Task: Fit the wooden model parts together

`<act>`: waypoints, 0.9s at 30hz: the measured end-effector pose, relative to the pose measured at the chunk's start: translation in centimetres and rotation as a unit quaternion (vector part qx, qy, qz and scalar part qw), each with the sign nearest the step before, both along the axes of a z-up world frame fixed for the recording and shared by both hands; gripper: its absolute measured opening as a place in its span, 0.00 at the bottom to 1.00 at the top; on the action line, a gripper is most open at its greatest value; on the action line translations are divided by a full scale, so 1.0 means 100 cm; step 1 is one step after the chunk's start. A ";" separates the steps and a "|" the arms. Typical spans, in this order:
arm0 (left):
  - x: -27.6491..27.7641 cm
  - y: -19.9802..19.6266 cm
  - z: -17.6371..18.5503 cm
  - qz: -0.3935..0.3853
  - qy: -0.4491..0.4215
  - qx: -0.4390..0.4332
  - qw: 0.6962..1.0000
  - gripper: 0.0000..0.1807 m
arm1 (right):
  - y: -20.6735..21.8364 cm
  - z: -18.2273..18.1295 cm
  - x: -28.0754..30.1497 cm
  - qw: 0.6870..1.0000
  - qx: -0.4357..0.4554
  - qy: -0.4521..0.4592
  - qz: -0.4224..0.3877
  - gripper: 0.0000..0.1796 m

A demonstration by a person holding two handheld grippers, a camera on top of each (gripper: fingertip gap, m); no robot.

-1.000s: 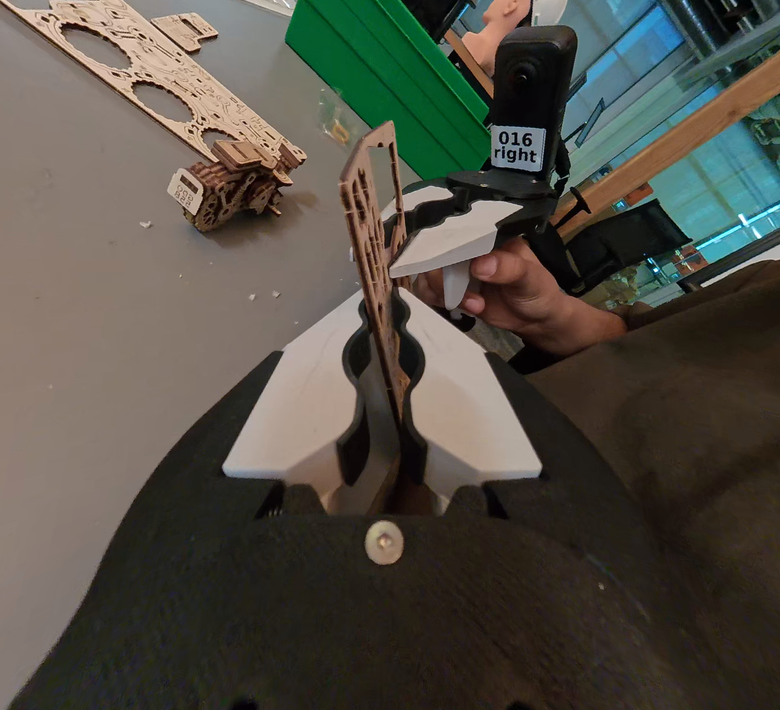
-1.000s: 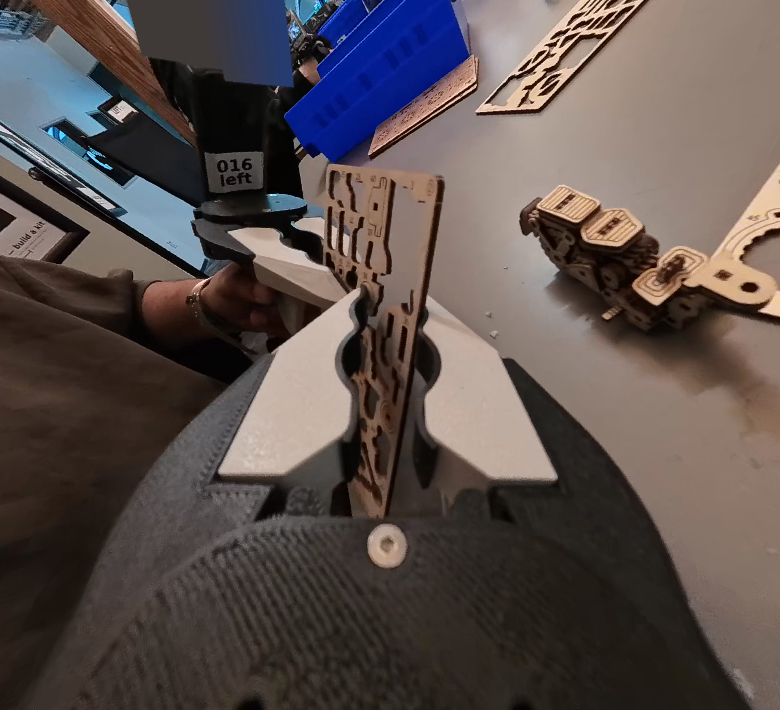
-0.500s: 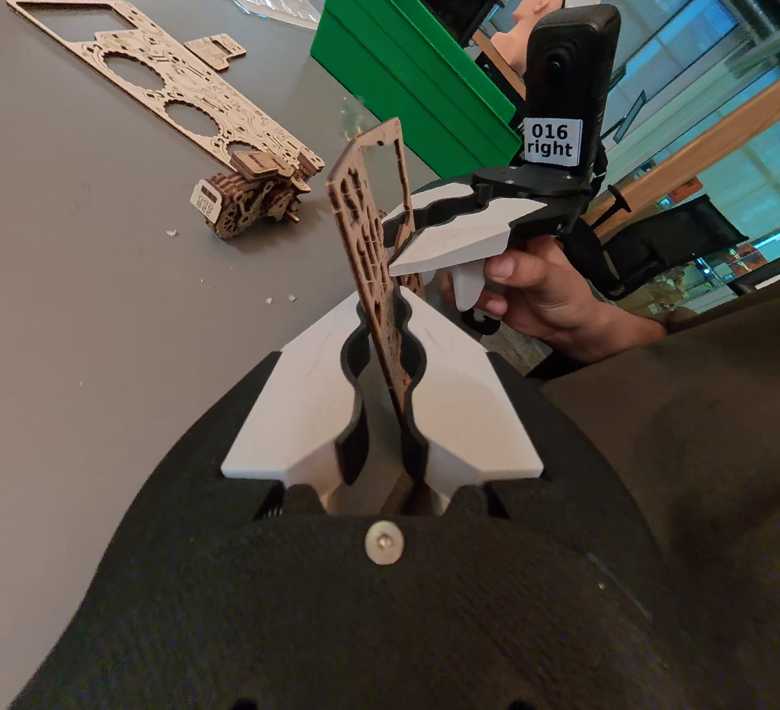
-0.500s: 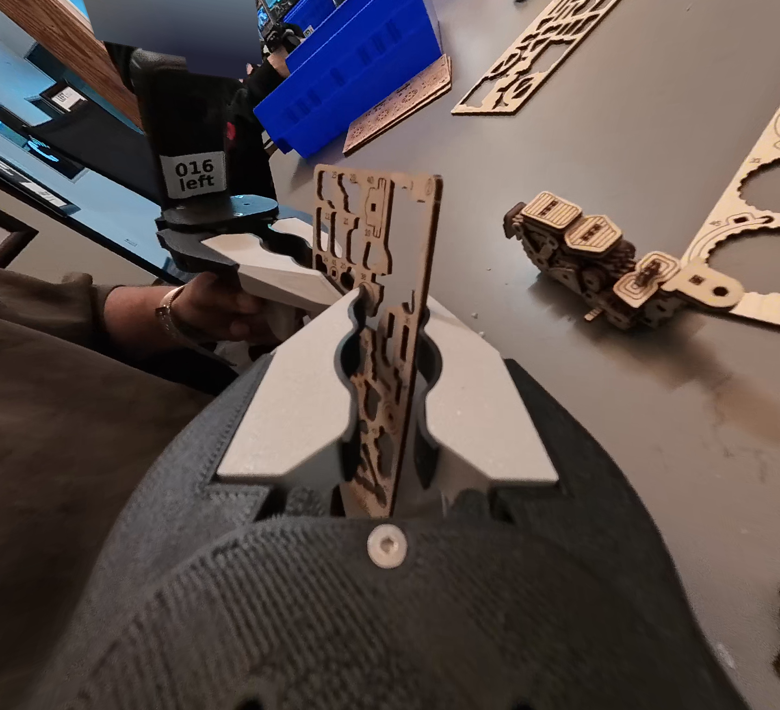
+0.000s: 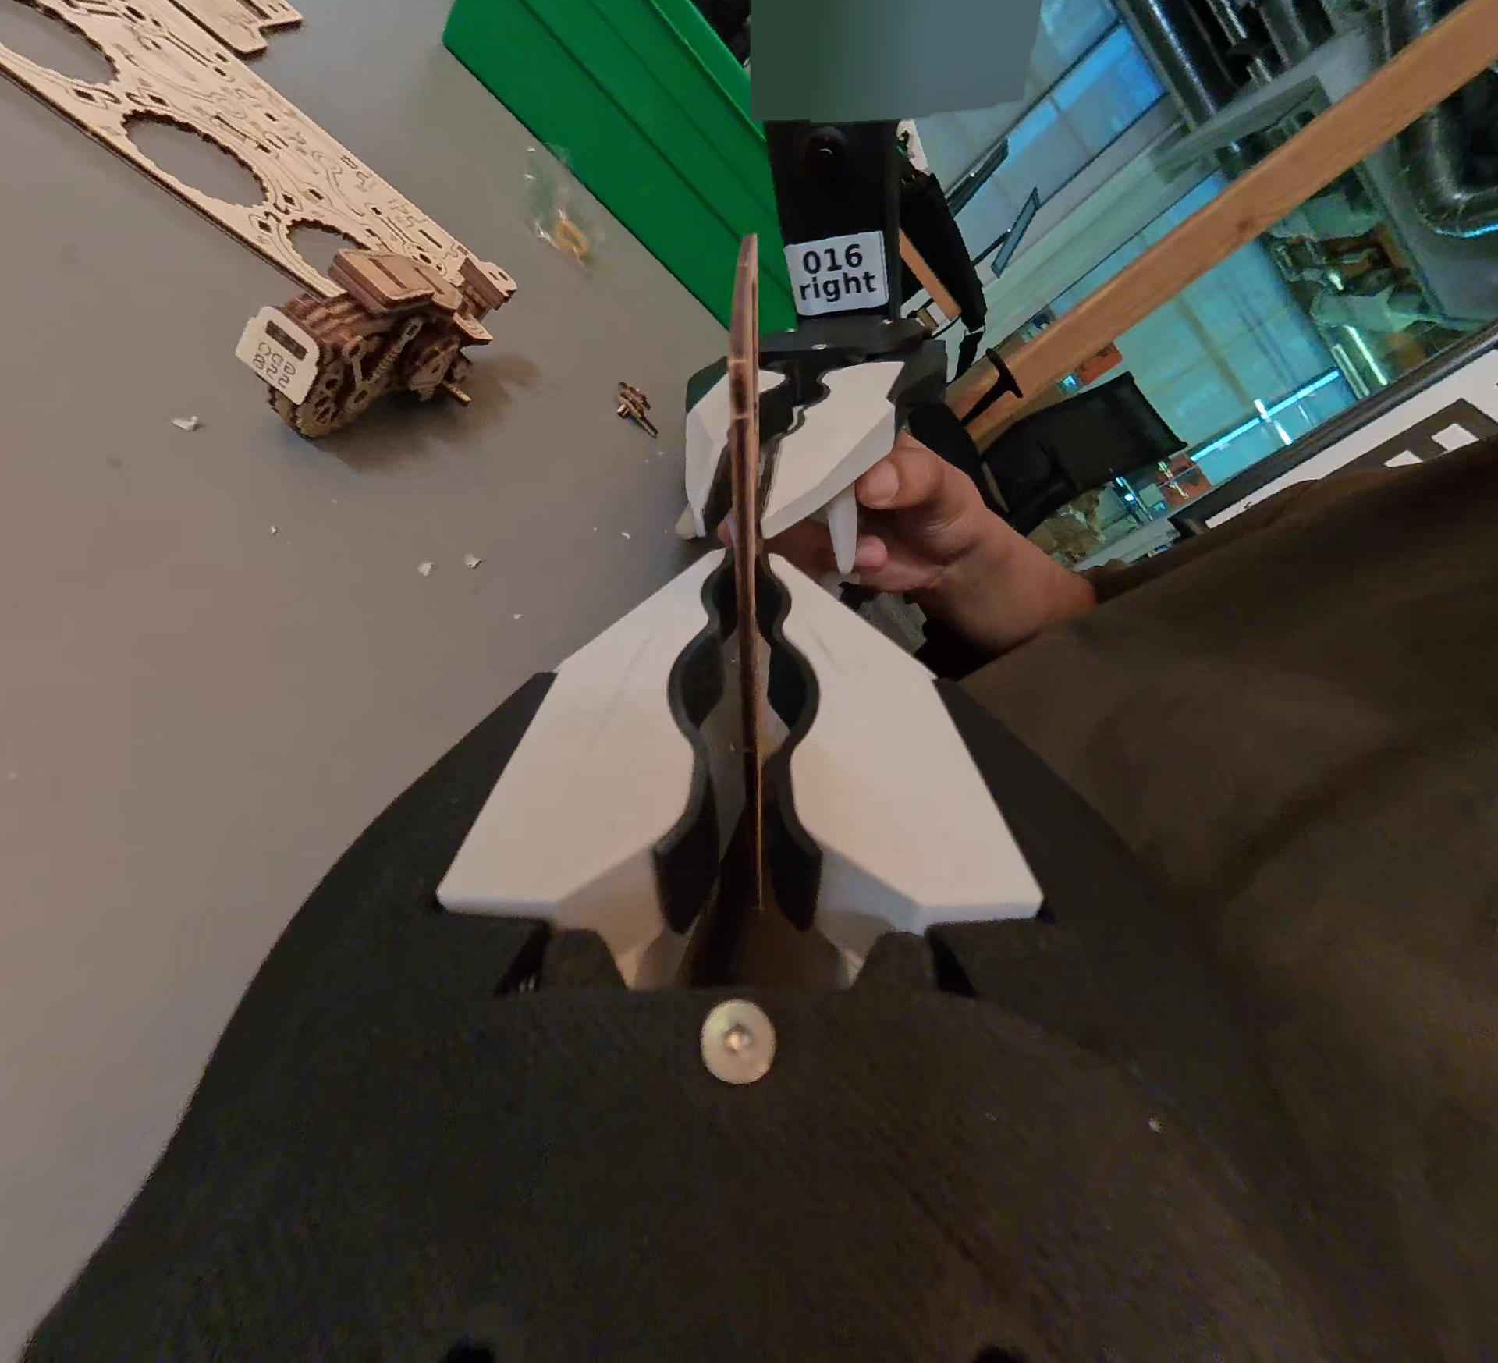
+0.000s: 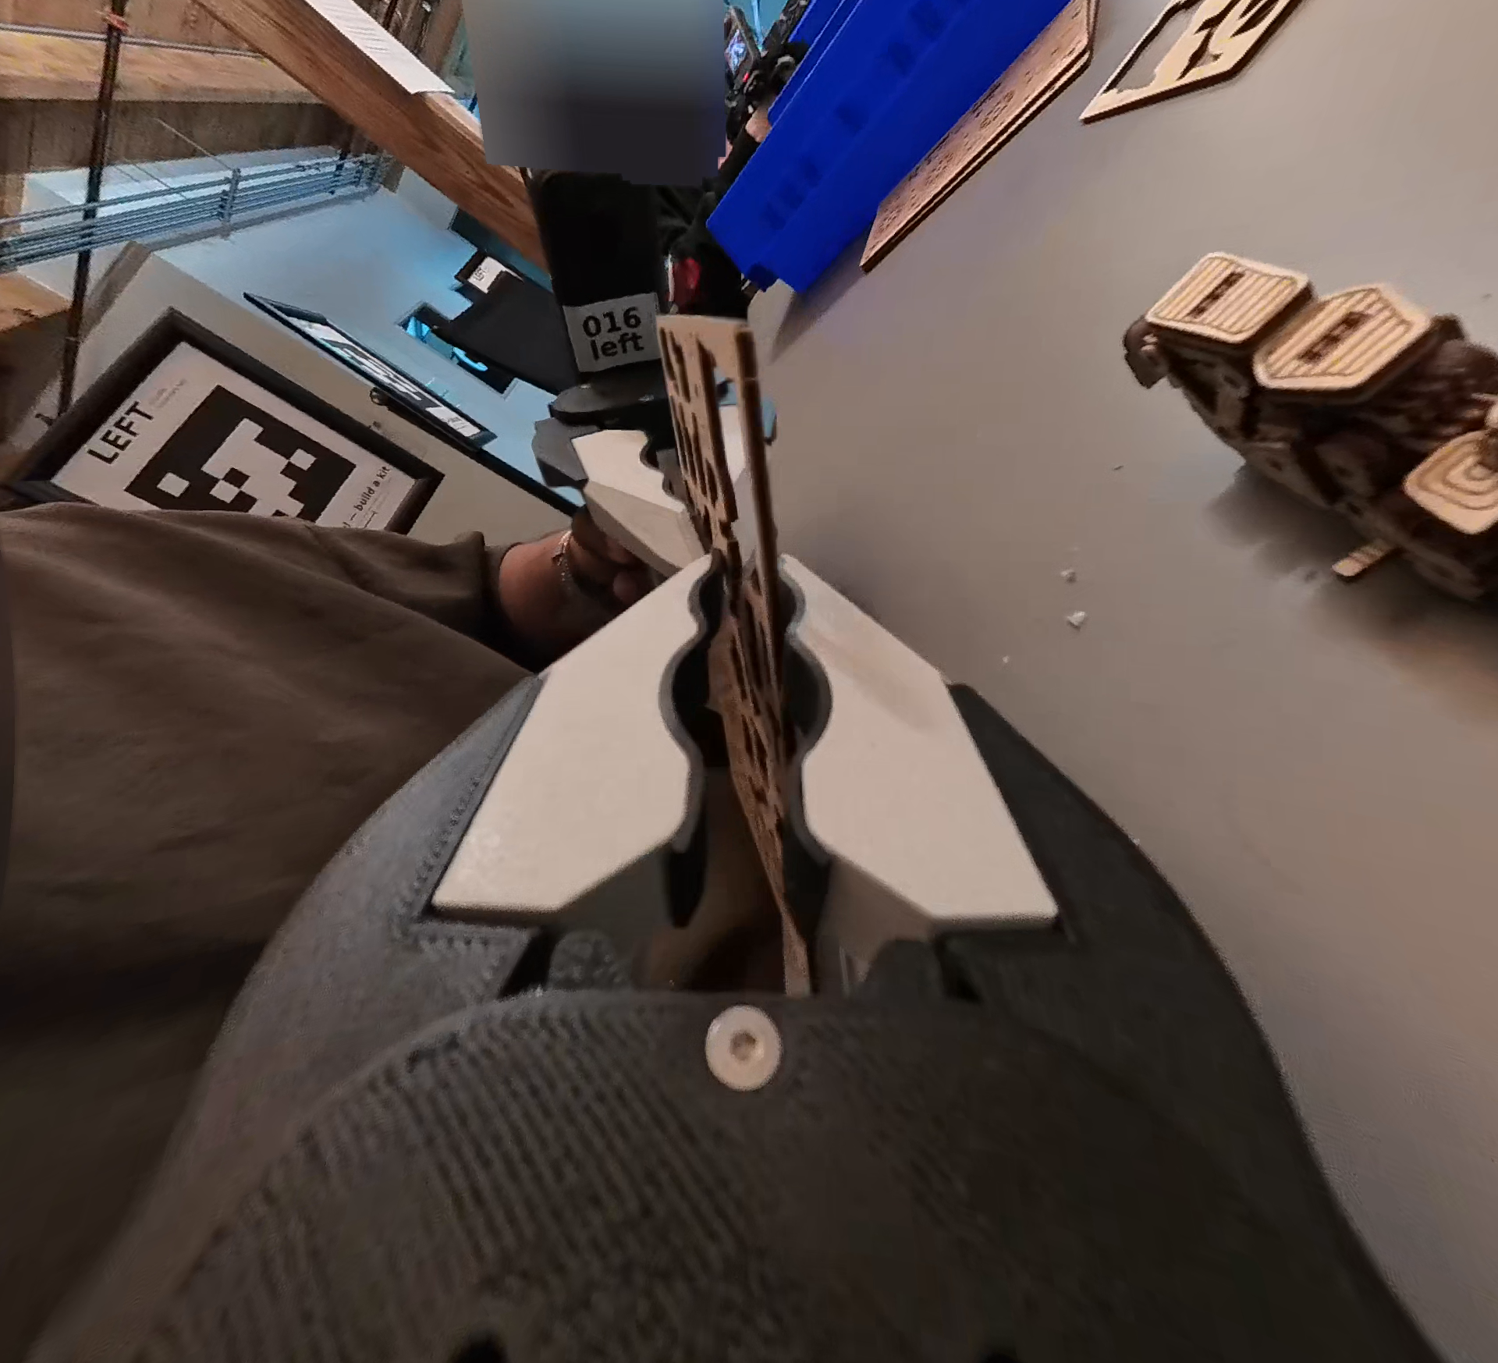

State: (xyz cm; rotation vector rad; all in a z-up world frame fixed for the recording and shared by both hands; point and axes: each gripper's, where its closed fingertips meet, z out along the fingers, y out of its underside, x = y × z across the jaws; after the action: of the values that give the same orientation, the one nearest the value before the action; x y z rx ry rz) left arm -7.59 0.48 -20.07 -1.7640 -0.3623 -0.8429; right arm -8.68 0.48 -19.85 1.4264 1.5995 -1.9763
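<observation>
Pinching a thin wooden parts sheet (image 5: 744,481) edge-on between both sets of jaws: my left gripper (image 5: 746,578) clamps one end, my right gripper (image 6: 750,578) clamps the other, and the sheet hangs in the air above the bench (image 5: 203,635). Risk right now, as I judge it: two grips on one thin, fretted sheet, so any twist or pull between my hands could crack it or snap a piece free. The half-built wooden model (image 5: 365,351) sits well apart, out on the bench, beside another cut-out sheet (image 5: 186,108).
</observation>
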 end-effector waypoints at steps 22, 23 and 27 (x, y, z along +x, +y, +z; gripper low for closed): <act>-0.007 0.004 -0.003 0.046 0.093 -0.010 0.995 0.02 | 0.003 -0.002 -0.008 0.995 0.075 0.017 -0.062 0.06; -0.008 0.004 -0.003 0.048 0.091 -0.011 0.995 0.02 | 0.003 -0.002 -0.009 0.994 0.080 0.016 -0.067 0.06; -0.009 0.005 -0.003 0.053 0.085 -0.012 0.995 0.02 | 0.005 -0.003 -0.011 0.992 0.094 0.019 -0.084 0.07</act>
State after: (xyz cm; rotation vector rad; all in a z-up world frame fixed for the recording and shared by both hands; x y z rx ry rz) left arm -8.47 0.98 -20.41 -1.8082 -0.3501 -0.6102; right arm -9.80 0.98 -20.13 1.6525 1.7777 -1.9971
